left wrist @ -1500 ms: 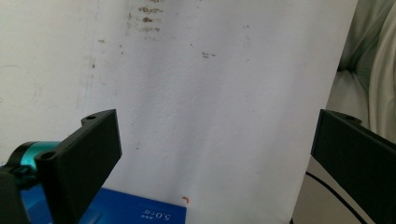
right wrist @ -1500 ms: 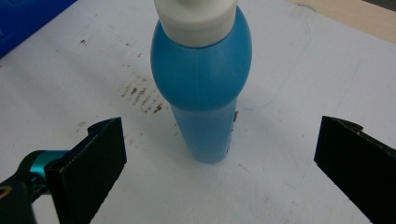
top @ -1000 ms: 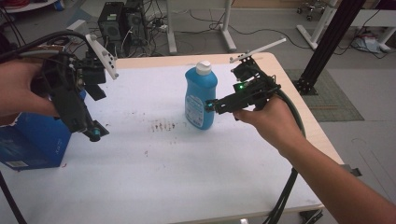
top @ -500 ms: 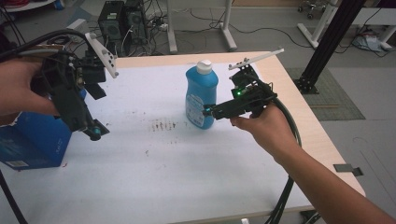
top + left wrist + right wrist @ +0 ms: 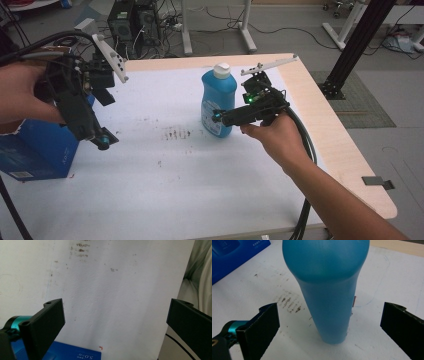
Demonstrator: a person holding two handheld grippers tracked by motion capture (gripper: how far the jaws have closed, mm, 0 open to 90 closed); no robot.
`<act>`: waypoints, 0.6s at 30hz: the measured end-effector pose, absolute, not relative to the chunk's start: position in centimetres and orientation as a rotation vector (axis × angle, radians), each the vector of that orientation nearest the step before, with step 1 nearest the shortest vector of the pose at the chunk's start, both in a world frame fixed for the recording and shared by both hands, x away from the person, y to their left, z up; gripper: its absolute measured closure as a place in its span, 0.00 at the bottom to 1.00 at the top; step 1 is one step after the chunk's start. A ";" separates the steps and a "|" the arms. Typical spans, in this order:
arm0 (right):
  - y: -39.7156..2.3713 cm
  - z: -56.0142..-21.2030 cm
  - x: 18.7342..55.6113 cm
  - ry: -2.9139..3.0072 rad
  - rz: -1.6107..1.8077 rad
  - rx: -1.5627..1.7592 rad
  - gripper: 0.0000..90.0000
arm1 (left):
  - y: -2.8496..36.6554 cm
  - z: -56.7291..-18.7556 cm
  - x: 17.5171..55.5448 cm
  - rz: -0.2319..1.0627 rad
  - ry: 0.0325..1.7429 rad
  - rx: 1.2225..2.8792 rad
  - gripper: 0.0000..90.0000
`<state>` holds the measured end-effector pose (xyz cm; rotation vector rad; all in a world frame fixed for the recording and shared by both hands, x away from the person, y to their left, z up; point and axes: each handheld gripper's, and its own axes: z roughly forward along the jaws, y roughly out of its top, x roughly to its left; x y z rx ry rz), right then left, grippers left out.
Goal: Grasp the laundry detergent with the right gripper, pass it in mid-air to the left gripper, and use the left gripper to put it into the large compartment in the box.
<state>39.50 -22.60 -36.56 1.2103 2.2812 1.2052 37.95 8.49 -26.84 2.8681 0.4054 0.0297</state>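
A blue bottle (image 5: 218, 102) with a white cap stands upright near the middle of the white table sheet (image 5: 165, 170). My right gripper (image 5: 222, 118) is level with the bottle's lower body, just to its right, jaws open. In the right gripper view the blue bottle (image 5: 329, 290) rises between the two spread jaws and neither touches it. My left gripper (image 5: 100, 140) hangs open above the sheet at the left, beside a blue box (image 5: 37, 145). The left gripper view looks down on the sheet (image 5: 112, 290) and a corner of the blue box (image 5: 75, 353).
The sheet carries dark smudges (image 5: 172, 133) left of the bottle. Bare wooden table edge (image 5: 330, 130) runs along the right side. Computer towers (image 5: 132, 22), cables and desk legs stand on the floor beyond the far edge.
My right gripper has moved left and lower toward the bottle, so that the bottle now stands between its open jaws. The left gripper has hardly moved.
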 end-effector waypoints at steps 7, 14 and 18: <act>-22.5 -37.4 40.1 2.264 1.244 1.219 0.02 | 8.6 -26.9 38.0 0.026 0.411 2.864 0.02; -22.3 -38.1 40.4 2.249 1.288 1.207 0.02 | 8.7 -27.0 38.1 0.019 0.414 2.865 0.02; -22.1 -38.4 40.8 2.232 1.308 1.199 0.02 | 8.7 -27.1 38.2 0.015 0.418 2.864 0.02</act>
